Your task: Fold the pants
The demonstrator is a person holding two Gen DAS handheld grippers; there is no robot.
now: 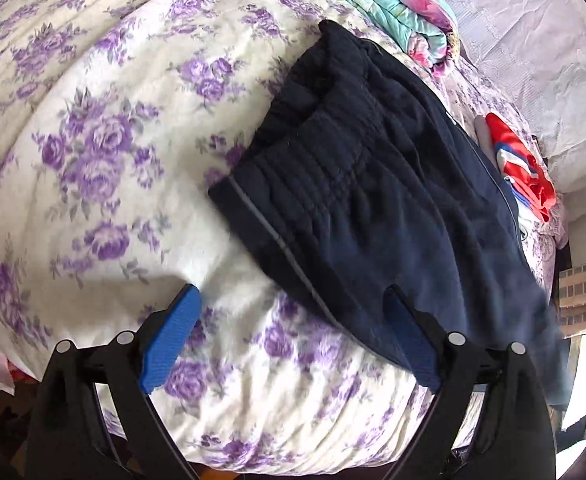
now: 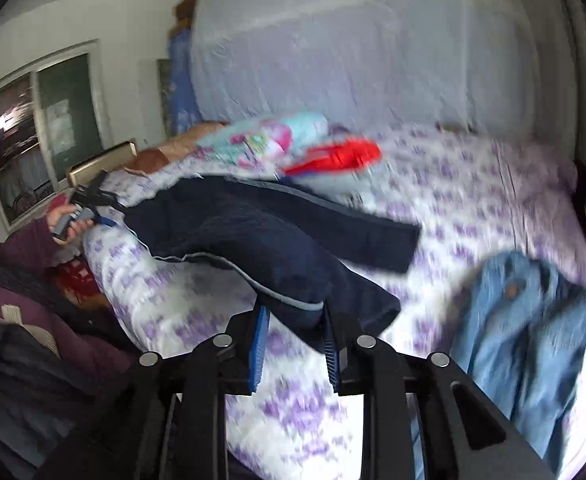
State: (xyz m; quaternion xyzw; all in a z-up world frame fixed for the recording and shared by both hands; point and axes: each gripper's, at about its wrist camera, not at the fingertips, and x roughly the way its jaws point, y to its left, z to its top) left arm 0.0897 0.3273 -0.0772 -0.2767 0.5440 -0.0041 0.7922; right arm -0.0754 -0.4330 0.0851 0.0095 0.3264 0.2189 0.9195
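Dark navy pants [image 1: 365,184] with a grey side stripe lie across the floral bed [image 1: 105,152], elastic waistband toward the middle. My left gripper [image 1: 293,300] is open just above the bed's near edge, its right finger over the pants' side seam, holding nothing. In the right wrist view, my right gripper [image 2: 293,316] is shut on one leg end of the navy pants [image 2: 277,236] and holds it lifted off the bed; the other leg lies flat behind. The left gripper [image 2: 93,208] shows at the waistband end.
A folded teal and pink quilt [image 1: 393,4] lies at the bed's far side. Red and white clothes [image 1: 521,168] lie beside the pants. Light blue jeans [image 2: 529,340] lie on the bed [image 2: 473,184] to the right. A window [image 2: 37,132] is on the left wall.
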